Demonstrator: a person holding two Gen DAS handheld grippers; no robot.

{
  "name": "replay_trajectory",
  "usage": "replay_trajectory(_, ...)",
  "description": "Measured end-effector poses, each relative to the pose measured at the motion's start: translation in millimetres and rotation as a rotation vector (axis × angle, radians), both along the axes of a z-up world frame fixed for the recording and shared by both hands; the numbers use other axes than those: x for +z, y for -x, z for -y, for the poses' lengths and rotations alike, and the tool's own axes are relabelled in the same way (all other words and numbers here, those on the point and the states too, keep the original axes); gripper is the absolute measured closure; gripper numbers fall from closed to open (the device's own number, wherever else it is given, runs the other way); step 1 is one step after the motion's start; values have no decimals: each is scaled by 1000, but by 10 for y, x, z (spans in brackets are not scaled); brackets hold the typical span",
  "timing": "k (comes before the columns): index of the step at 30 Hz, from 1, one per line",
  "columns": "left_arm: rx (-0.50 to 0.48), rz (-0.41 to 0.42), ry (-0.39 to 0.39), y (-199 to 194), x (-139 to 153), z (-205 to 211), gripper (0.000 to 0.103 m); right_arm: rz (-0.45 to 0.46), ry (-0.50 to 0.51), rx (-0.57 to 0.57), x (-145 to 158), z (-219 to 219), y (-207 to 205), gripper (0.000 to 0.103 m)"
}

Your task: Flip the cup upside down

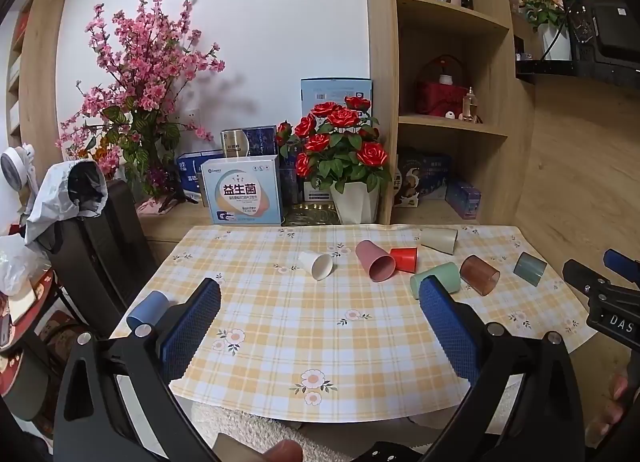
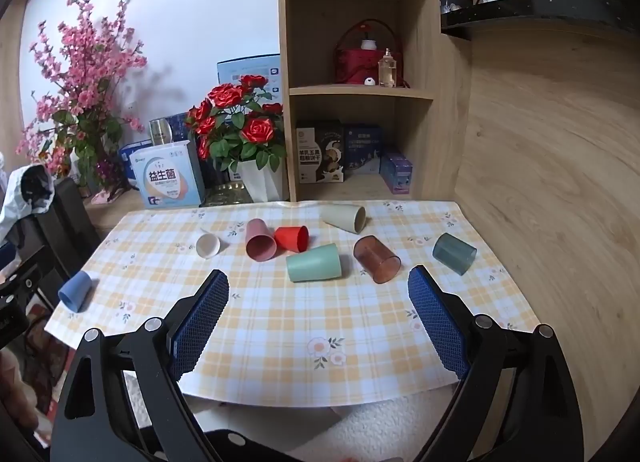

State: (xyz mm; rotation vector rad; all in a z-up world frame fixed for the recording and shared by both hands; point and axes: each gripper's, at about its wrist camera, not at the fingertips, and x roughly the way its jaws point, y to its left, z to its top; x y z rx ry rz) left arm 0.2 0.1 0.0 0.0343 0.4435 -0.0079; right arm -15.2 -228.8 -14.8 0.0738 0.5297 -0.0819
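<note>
The mint green plastic cup (image 2: 314, 262) lies on its side in the middle of the yellow checked tablecloth (image 2: 280, 326), just beside the see-through brown cup (image 2: 377, 258) and near the red cup (image 2: 293, 238). We think it is light, stiff and a bit slippery, so we should pinch its round wall near the middle. Our right gripper (image 2: 318, 312) is wide open and holds nothing. Our left gripper (image 1: 320, 324) is wide open and empty too.
</note>
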Motion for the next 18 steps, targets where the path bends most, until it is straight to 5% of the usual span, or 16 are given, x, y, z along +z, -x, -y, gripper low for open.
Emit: replay_trajectory(18,0,3,-2,2,0,1,6,8,6,3,37,5,0,15)
